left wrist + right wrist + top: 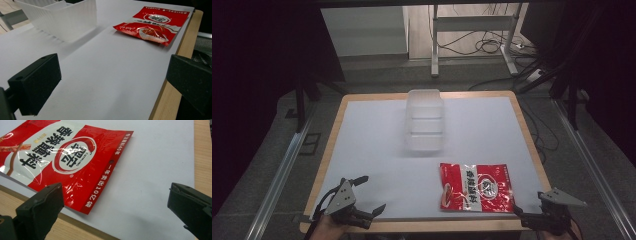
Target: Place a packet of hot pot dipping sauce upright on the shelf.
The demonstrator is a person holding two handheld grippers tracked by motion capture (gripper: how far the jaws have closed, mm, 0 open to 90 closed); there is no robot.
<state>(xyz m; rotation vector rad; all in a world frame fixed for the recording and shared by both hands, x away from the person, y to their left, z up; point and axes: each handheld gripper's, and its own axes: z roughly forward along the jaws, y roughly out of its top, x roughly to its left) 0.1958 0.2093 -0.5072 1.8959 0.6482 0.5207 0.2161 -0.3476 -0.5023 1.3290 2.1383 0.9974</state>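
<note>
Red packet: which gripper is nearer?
Right. The right gripper sits open just off the red packet's near right corner; the left gripper is open across the table, well left of it.

On the red snack packet (62, 162) lying at the table's near edge, we read the brand word "CUIHONG" curving under a white ring logo in the right gripper view. Along its edge strip we make out "1012" and "40" among Chinese characters. Large white Chinese characters run beside the logo.
</note>
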